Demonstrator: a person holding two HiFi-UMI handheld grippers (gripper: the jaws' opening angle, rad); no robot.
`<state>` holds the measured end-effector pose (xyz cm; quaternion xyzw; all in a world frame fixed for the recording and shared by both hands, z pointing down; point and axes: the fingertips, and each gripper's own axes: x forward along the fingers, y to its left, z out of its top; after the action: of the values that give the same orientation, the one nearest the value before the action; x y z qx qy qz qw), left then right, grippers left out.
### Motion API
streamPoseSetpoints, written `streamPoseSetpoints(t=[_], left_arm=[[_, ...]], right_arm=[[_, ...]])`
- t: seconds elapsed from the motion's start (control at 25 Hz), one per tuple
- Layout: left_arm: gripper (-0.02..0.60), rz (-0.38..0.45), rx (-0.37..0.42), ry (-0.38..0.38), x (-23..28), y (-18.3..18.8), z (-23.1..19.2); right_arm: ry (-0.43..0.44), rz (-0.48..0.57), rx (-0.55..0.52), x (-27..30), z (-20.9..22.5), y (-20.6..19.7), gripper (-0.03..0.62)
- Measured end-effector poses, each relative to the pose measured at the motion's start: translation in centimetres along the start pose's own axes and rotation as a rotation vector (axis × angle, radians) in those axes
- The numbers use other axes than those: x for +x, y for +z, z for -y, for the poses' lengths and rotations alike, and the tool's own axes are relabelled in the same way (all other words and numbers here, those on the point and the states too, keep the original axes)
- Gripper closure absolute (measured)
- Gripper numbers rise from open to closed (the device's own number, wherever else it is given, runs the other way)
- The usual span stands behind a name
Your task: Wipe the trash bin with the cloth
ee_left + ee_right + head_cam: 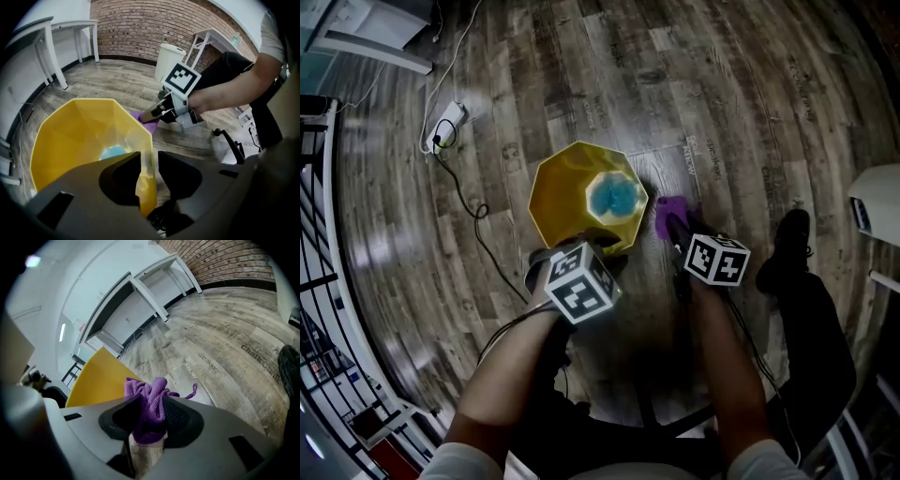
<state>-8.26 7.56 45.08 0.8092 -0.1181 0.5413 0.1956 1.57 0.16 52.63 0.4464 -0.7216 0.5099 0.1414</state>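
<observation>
Trash bin [572, 187]: yellow plastic, faceted with an eight-sided rim, glossy, thin slightly see-through wall, tapering to a smaller base. It stands upright on the floor [750, 103], right in front of the person. At its bottom is a light blue patch [614, 195]; cannot tell what it is.

Cloth [672, 214]: purple, soft nubby microfibre, bunched into a wad with one loose thread. It is clamped between the closed jaws of the right gripper [677, 227], held off the floor just beside the bin's right side. Cannot tell whether cloth and wall touch.

Left gripper [579, 247]: at the bin's near rim, pointing steeply down. Its jaws stand partly apart, one inside and one outside the wall, with the rim between them and a gap showing on the outer side, so no firm grip.

Floor: grey-brown wood-look planks with printed words. A white power strip [448, 124] with a black cable [473, 211] lies well left of the bin. Red brick wall [154, 23] behind.
</observation>
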Motion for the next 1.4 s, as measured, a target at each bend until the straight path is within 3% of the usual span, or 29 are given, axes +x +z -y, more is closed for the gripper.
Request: streamPoseSetpoints(t=[0.4,0.72,1.04,1.4], left_arm=[[0.493,-0.062,-0.016,0.025,1.0,-1.8,-0.7],[0.54,-0.041,-0.038,-0.008,1.3,-1.0,-0.3],[0.541,-0.034,-0.055,-0.027,1.4,-0.6,-0.2],[0.541,-0.028,-0.065,-0.033,1.4,-0.4,-0.2]], right_arm=[[0.155,0.088,0.174,-4.8,-4.9,0.6,0.45],[0.29,0.122,0.155,-6.7,-9.0,1.6,0.45],[0.301,0.064,0.136,-4.7,-8.5,0.4,0.45],[0.241,0.006,0.119,-1.8,-6.1,-1.2,0.45]])
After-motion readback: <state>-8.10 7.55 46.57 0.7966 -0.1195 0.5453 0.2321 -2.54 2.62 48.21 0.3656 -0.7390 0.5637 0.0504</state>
